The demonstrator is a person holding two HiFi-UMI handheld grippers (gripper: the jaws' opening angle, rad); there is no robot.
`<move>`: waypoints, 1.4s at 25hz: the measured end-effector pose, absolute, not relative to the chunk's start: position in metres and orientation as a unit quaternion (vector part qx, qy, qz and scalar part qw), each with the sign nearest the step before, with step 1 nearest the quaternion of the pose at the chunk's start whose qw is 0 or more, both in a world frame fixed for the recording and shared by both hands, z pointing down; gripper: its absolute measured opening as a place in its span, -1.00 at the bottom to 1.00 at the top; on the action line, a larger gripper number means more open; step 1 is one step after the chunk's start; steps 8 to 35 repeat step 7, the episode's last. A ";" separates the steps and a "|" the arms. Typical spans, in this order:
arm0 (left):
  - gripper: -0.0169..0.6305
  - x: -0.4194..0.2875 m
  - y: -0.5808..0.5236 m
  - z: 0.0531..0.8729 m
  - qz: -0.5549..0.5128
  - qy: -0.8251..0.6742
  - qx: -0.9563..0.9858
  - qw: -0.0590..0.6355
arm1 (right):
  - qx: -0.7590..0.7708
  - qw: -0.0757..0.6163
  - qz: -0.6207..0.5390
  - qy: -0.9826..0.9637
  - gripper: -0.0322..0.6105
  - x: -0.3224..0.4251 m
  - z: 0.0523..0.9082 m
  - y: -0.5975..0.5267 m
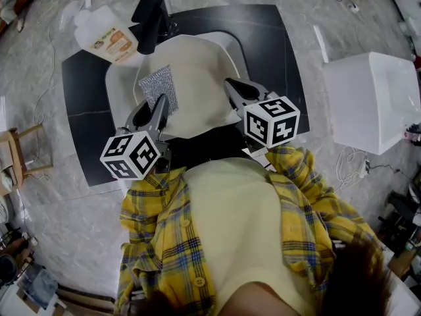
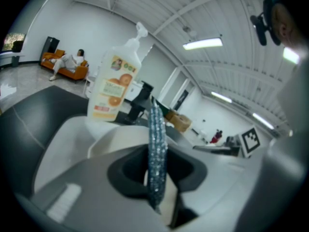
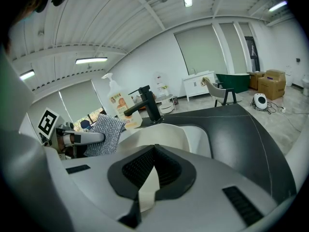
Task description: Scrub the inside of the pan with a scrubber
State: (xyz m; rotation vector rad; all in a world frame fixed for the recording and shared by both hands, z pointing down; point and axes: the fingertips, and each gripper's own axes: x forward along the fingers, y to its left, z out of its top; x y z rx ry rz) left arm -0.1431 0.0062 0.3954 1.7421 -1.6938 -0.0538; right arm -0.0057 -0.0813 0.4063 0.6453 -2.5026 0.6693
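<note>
The left gripper [image 2: 155,178] has its jaws closed on the silver scrubber [image 2: 157,134], which stands edge-on between them in the left gripper view and rises above their tips. In the head view the scrubber lies flat against the upper-left part of the cream pan [image 1: 200,87], left of the frame's middle. The pan is held tilted over the white sink [image 1: 117,84], which is set in the black worktop [image 1: 82,110]. The right gripper [image 3: 150,178] has its jaws shut on a thin cream edge of the pan at the pan's near side; the right gripper view shows that strip pinched between the ribbed pads, with the pan's body spreading away beyond them. A black tap [image 1: 150,20] stands at the top of the head view behind the pan. A soap bottle [image 1: 105,37] with an orange label lies just to the tap's left, at the upper left. A white box [image 1: 371,101] sits apart at the right edge.
</note>
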 end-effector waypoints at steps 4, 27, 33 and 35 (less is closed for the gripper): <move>-0.67 -0.143 0.005 0.396 -0.017 -0.652 0.674 0.346 | 0.238 0.233 0.242 -0.911 -0.86 -0.005 0.406 -0.084; -0.67 -0.144 0.005 0.397 -0.017 -0.651 0.675 0.347 | 0.238 0.233 0.242 -0.911 -0.86 -0.006 0.407 -0.085; -0.67 -0.144 0.005 0.397 -0.017 -0.651 0.675 0.347 | 0.238 0.233 0.242 -0.911 -0.86 -0.006 0.407 -0.085; -0.67 -0.144 0.005 0.397 -0.017 -0.651 0.675 0.347 | 0.238 0.233 0.242 -0.911 -0.86 -0.006 0.407 -0.085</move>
